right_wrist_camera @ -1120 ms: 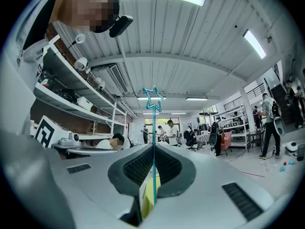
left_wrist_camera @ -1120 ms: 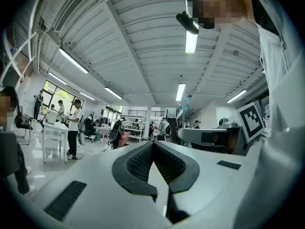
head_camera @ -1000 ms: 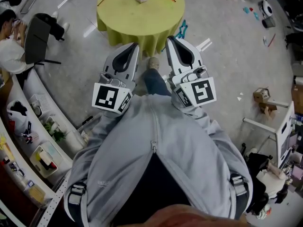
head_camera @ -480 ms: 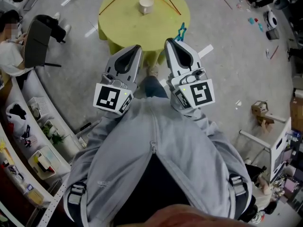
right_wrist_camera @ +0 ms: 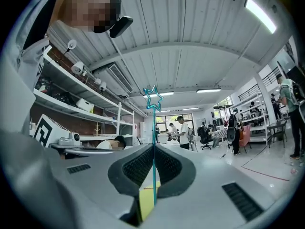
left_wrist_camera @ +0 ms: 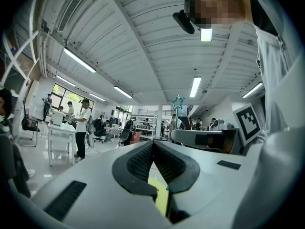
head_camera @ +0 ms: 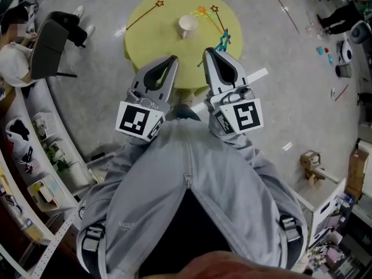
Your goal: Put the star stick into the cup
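A white cup (head_camera: 188, 25) stands on the round yellow table (head_camera: 157, 39) ahead of me. My right gripper (head_camera: 208, 52) is shut on a thin teal star stick (head_camera: 223, 39), whose star pokes out past the jaws over the table's near edge. In the right gripper view the stick (right_wrist_camera: 153, 128) rises from between the closed pads of the right gripper (right_wrist_camera: 153, 146). Beside it, my left gripper (head_camera: 172, 60) is shut and holds nothing; its view shows the left gripper (left_wrist_camera: 153, 144) with pads together. Other star sticks (head_camera: 204, 10) lie by the cup.
A long stick with a red star (head_camera: 158, 4) lies across the table's left part. A seated person and a black chair (head_camera: 49, 45) are at the far left, beside shelves (head_camera: 35, 173). A cardboard figure (head_camera: 311, 158) and small items lie on the floor at right.
The table and cup have slid lower in the head view, nearer to both grippers. The grippers keep their pose before my body, the right one still holding the teal stick.
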